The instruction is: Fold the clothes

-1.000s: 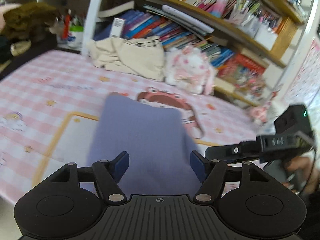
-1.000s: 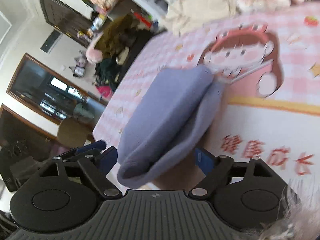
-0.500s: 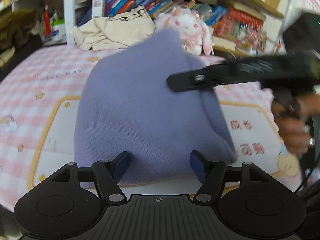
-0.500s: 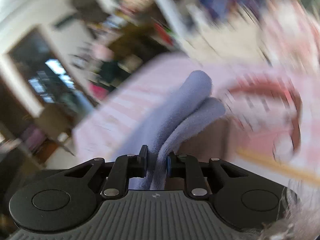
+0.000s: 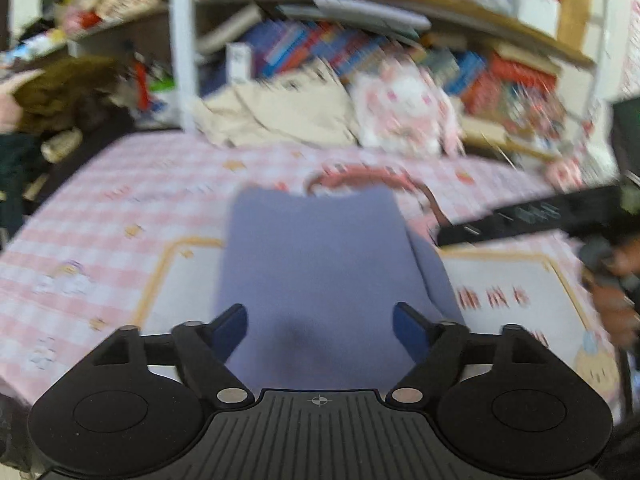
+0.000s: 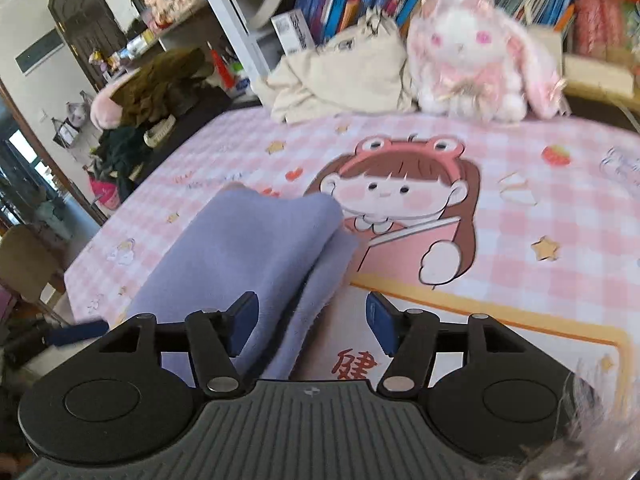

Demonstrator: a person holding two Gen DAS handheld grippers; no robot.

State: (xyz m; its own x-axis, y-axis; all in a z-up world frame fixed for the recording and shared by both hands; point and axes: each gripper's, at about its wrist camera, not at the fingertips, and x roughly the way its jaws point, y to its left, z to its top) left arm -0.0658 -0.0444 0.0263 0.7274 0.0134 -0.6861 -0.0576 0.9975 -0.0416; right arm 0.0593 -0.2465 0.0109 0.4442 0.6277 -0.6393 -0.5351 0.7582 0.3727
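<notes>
A lavender-blue folded garment (image 5: pixel 320 264) lies flat on the pink checked tablecloth (image 5: pixel 120 208). It also shows in the right wrist view (image 6: pixel 248 252), with its folded layers stacked along its right edge. My left gripper (image 5: pixel 320 322) is open over the garment's near end, a finger on each side. My right gripper (image 6: pixel 312 322) is open at the garment's near right edge, and its left finger (image 6: pixel 242 320) rests over the cloth. The right gripper also shows as a dark bar in the left wrist view (image 5: pixel 532 216).
A cream garment (image 6: pixel 340 72) is bunched at the table's far edge beside a white and pink plush rabbit (image 6: pixel 476 56). Bookshelves (image 5: pixel 400 40) stand behind. Dark clothes (image 6: pixel 160 84) pile at the far left. A chair (image 6: pixel 28 264) stands at the left.
My right gripper was shut on the garment's folded edge half a second ago; it has let go and opened. The garment, lifted then, now lies flat on the table.
</notes>
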